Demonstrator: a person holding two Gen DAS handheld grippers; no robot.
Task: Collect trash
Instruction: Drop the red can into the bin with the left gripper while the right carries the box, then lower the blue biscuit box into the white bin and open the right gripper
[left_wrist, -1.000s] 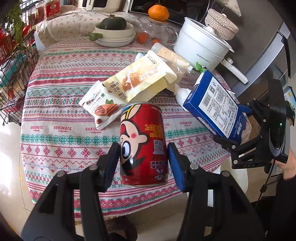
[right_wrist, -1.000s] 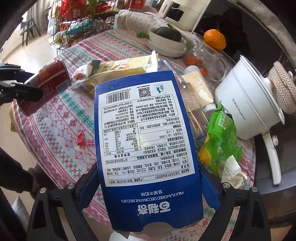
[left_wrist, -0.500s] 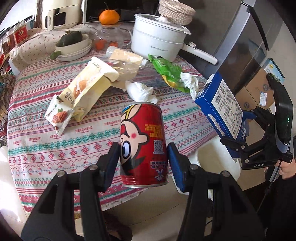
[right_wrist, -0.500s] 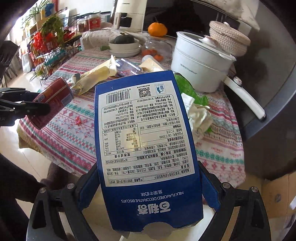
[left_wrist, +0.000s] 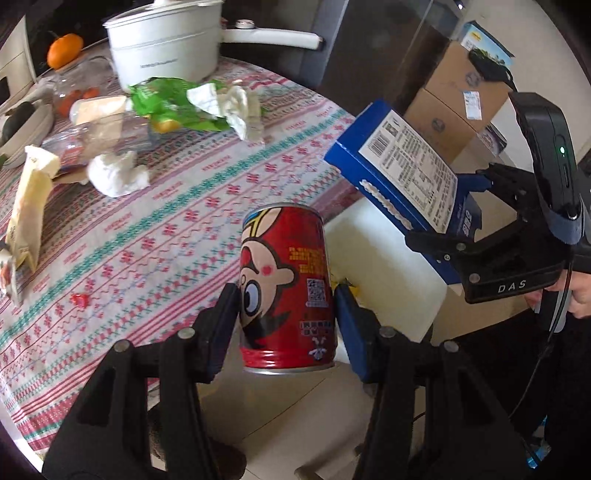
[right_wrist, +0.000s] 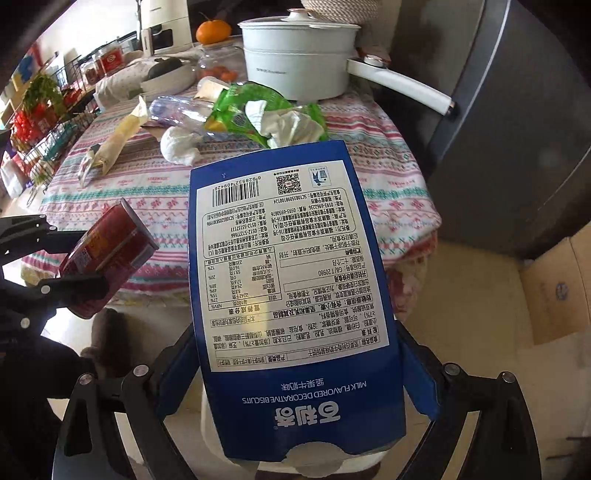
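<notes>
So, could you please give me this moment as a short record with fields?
left claw: shut on the red can, held upright past the table edge
right claw: shut on the blue biscuit box, label side facing the camera
below both: white bin beside the table
left on tablecloth: green wrapper, crumpled tissues, clear plastic bottle, cream snack bag
not trash: white pot, orange
</notes>
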